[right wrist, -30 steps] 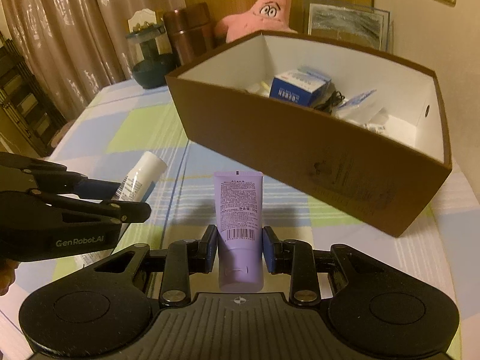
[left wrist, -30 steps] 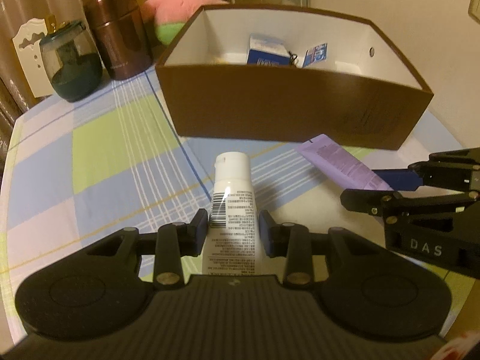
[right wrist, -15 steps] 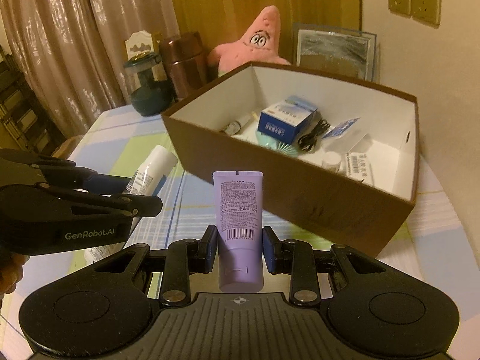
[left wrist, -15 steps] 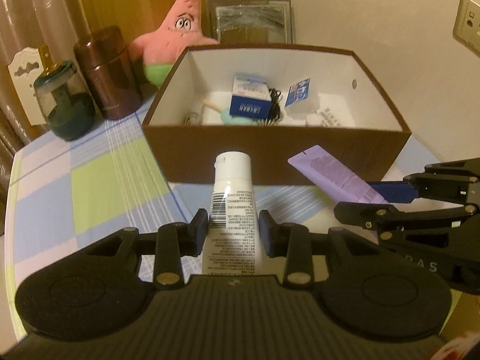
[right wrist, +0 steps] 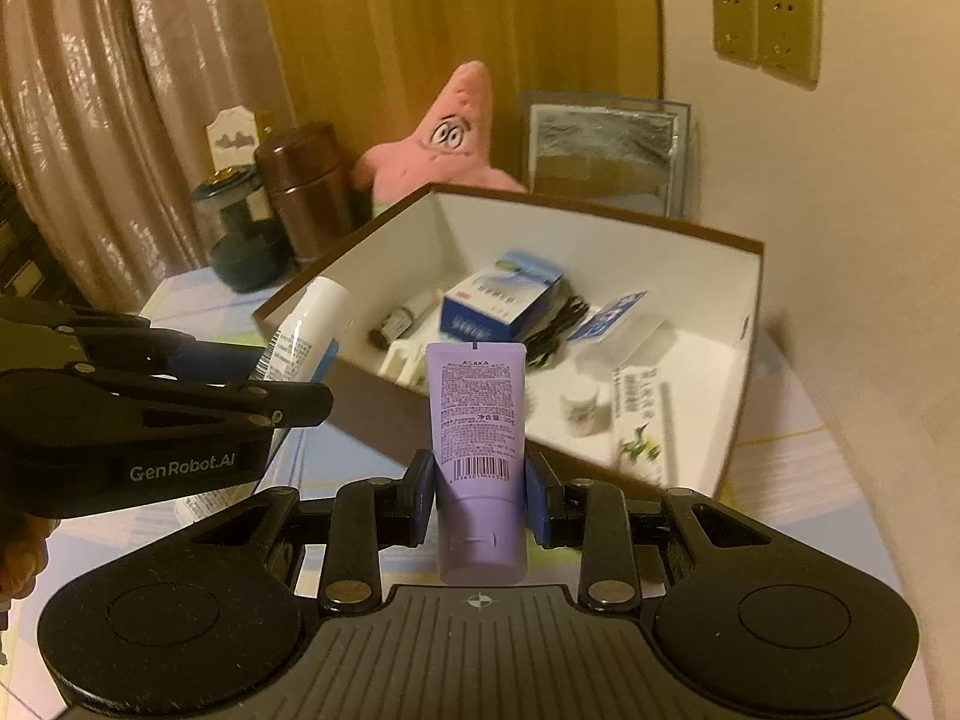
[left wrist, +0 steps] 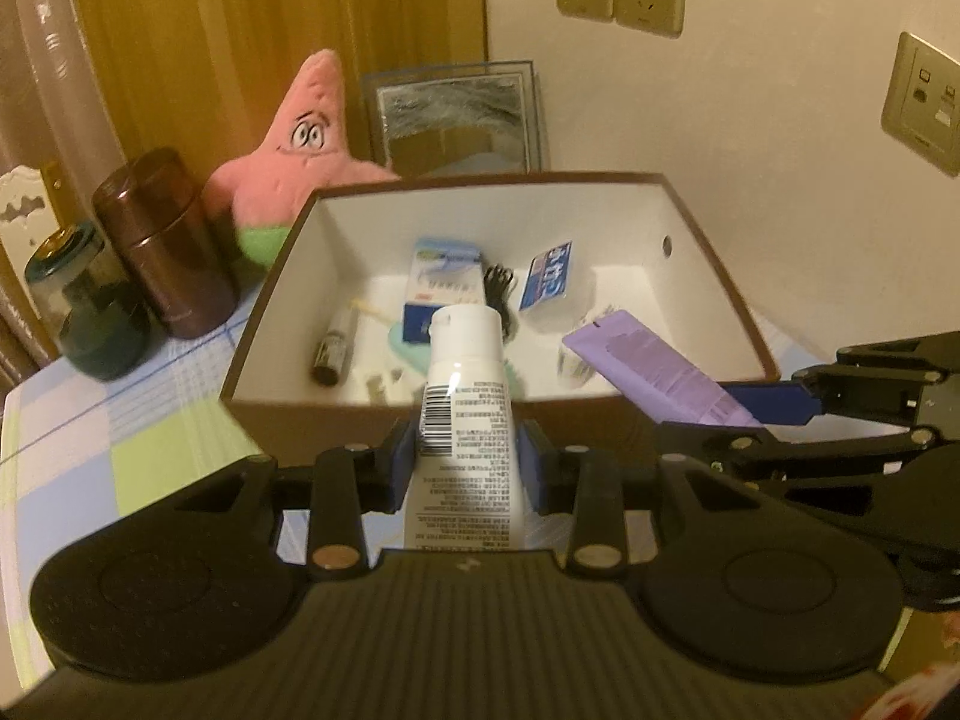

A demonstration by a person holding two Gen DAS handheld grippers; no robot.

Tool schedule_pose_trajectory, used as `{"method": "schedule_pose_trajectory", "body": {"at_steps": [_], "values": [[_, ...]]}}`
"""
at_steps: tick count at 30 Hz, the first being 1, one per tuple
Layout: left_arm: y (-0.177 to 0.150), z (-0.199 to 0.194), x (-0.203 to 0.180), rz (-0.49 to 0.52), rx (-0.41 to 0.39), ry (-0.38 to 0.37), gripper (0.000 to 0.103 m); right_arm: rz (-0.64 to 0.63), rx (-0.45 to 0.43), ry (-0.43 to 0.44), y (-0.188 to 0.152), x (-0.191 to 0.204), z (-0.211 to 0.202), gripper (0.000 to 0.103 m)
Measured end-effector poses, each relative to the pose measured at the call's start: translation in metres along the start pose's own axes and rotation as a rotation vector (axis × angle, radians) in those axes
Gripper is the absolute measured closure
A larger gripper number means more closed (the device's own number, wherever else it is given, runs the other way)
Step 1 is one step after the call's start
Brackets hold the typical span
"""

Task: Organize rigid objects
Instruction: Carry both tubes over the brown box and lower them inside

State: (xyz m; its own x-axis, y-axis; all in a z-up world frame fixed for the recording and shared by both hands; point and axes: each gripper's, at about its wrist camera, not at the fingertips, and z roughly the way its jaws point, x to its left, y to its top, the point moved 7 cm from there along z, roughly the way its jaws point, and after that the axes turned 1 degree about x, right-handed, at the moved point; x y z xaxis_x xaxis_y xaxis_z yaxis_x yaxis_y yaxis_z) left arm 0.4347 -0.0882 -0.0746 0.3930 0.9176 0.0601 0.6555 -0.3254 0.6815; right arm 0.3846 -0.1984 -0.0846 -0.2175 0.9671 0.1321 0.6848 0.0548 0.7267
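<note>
My left gripper [left wrist: 467, 468] is shut on a white tube [left wrist: 463, 396] with a barcode, its cap over the near wall of the brown box [left wrist: 714, 258]. My right gripper [right wrist: 480, 495] is shut on a purple tube [right wrist: 477, 414], held above the box's near wall [right wrist: 372, 402]. The purple tube [left wrist: 654, 369] and right gripper [left wrist: 780, 420] show at the right of the left wrist view. The white tube [right wrist: 306, 330] and left gripper [right wrist: 288, 396] show at the left of the right wrist view. Both tubes are lifted off the table.
The white-lined box holds a blue carton [right wrist: 498, 306], a black cable [right wrist: 558, 324], a small dark tube [left wrist: 333, 348], a white jar [right wrist: 582, 405] and packets. Behind it stand a pink star plush [left wrist: 300, 162], a brown canister [left wrist: 168, 252], a dark jar [left wrist: 90, 306] and a framed picture [left wrist: 456, 114].
Both grippers have risen with their tubes and moved toward the box, from table level in front of it to over its near wall. The box's inside is now in full view.
</note>
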Motion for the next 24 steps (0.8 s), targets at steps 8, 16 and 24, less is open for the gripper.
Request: {"method": "schedule_pose_trajectory", "body": {"at_steps": [8, 16, 24], "values": [[0.027, 0.011, -0.012, 0.01, -0.021, -0.013, 0.069, 0.022, -0.016, -0.017, 0.021, -0.023, 0.003, 0.071], [0.056, 0.028, -0.013, 0.007, -0.034, -0.011, 0.069, 0.031, -0.025, -0.032, 0.04, -0.04, 0.015, 0.071], [0.077, 0.05, -0.017, 0.007, -0.025, -0.015, 0.069, 0.054, -0.014, -0.054, 0.054, -0.06, 0.034, 0.071]]}}
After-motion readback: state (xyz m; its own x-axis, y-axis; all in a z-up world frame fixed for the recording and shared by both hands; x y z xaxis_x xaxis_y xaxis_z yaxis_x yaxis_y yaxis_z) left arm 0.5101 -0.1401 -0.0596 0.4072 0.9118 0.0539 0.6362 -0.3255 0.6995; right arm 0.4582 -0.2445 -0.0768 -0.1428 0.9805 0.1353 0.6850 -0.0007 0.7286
